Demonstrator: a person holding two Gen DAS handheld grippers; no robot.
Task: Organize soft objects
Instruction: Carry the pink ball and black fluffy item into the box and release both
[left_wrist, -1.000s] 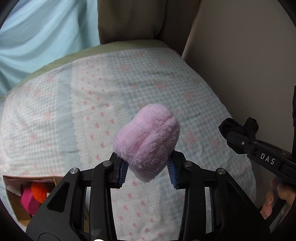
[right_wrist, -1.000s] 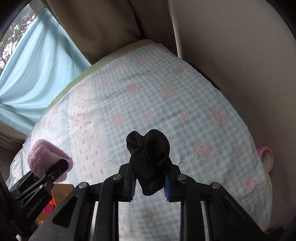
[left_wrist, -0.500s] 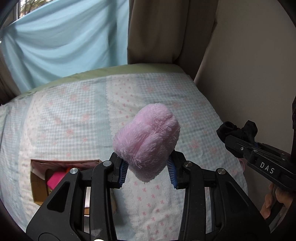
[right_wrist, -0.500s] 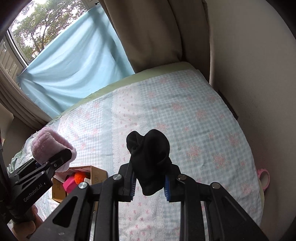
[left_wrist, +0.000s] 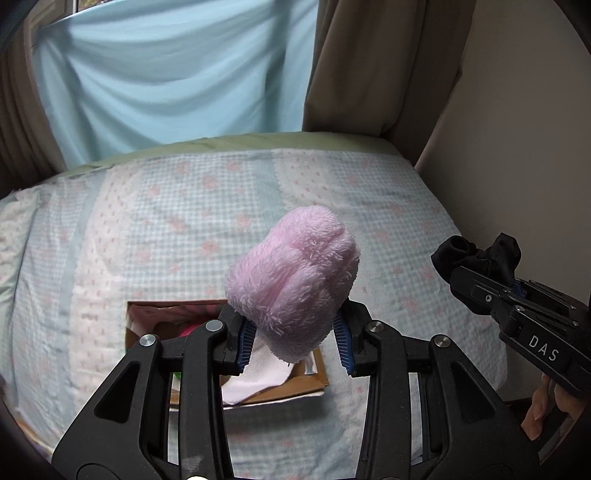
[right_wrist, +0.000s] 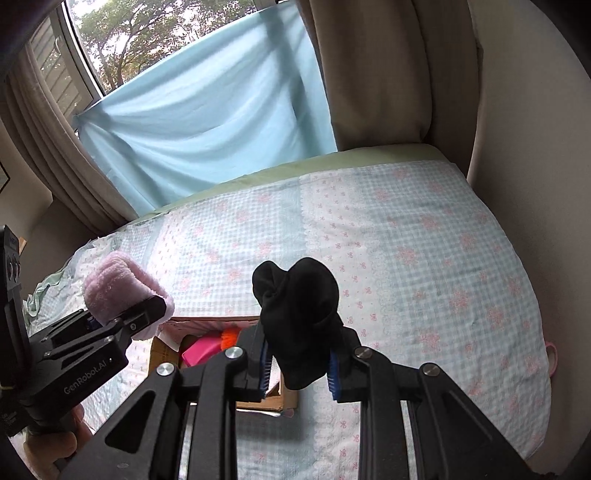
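Left claw (left_wrist: 293, 341) clamped on fluffy pink sock (left_wrist: 295, 284), right claw (right_wrist: 297, 363) clamped on black sock (right_wrist: 299, 314), both held up over the bed (right_wrist: 424, 258), cardboard box (left_wrist: 295, 387) right below. Judged step: drop both in box. Centre each claw over the opening first, go low, release one at a time so nothing lands on the quilt

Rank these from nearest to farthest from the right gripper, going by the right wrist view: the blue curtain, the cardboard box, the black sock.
1. black sock, clamped in the right gripper
2. cardboard box, just below-left on the bed
3. blue curtain, behind the bed's far edge
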